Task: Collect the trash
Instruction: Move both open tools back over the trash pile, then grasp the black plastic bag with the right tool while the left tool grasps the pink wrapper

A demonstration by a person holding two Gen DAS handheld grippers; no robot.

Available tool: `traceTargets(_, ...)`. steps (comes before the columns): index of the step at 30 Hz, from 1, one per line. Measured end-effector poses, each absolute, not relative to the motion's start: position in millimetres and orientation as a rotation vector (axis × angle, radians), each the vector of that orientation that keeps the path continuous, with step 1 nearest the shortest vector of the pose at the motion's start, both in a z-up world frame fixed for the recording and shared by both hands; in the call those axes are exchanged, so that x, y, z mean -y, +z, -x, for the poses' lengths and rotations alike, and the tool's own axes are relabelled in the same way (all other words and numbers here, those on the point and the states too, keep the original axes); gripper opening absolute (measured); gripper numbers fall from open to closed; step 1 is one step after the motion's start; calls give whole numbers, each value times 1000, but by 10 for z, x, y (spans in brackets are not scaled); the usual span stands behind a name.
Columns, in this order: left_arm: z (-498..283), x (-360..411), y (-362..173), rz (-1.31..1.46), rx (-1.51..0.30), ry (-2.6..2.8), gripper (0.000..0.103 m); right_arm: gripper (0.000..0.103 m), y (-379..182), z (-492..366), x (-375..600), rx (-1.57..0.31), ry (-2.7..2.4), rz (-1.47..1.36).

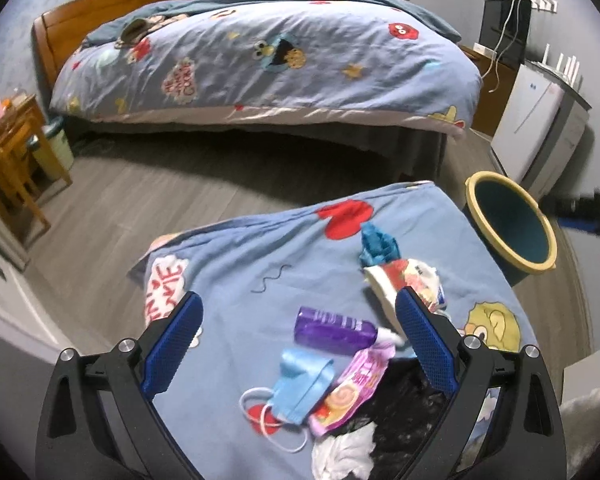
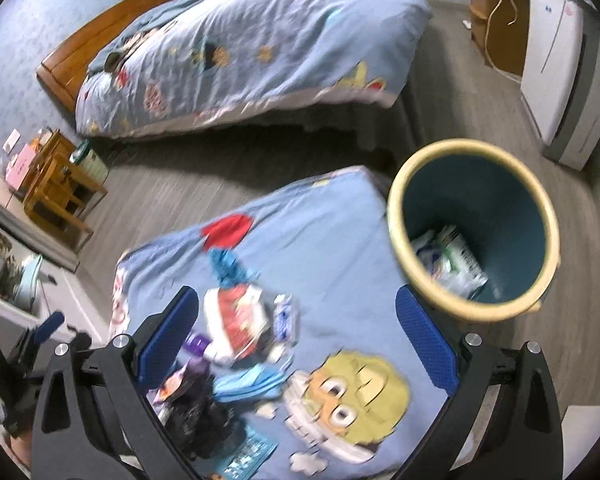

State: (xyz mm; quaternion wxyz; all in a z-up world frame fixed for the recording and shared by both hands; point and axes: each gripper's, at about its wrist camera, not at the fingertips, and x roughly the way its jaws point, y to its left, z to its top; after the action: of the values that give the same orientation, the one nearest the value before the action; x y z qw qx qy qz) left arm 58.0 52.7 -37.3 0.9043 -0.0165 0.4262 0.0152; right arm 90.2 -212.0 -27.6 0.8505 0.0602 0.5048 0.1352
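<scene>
Trash lies on a blue cartoon-print cloth (image 1: 236,272): a purple bottle (image 1: 334,331), a blue face mask (image 1: 300,388), a pink snack wrapper (image 1: 354,388), a red and white wrapper (image 1: 404,280), a crumpled blue piece (image 1: 378,246), a black bag (image 1: 404,412) and a white tissue (image 1: 340,456). My left gripper (image 1: 300,328) is open and empty, just above the bottle and mask. My right gripper (image 2: 296,320) is open and empty above the cloth, near the red and white wrapper (image 2: 238,320). The teal bin with a yellow rim (image 2: 476,224) stands right of the cloth and holds white packaging (image 2: 452,264).
A bed with a matching duvet (image 1: 260,60) fills the back. A wooden stool (image 1: 8,160) and a small pale bin (image 1: 56,144) stand at the left. A white cabinet (image 1: 528,128) stands at the right on the grey wood floor (image 1: 140,192).
</scene>
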Motion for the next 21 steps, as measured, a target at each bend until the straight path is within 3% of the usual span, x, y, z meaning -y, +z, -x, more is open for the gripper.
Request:
traceTargets(12,-438,-644,-582,-21,-947,26,96,96,-834,-238,1546,-1166,338,-68)
traceTargets(15,-412,-681,-635,-30,-967,32,96,72,-960,-168,1423,-1219,388,-80)
traceTargets(20,-405,-748,-695,-18,-996,35,96,40,-1181,-94,1265,-1309,450,-76)
traceTargets(21,-409,-752,-712,-20,-1004,36,96,27,-1203,-88,1244,-1315,457,-66)
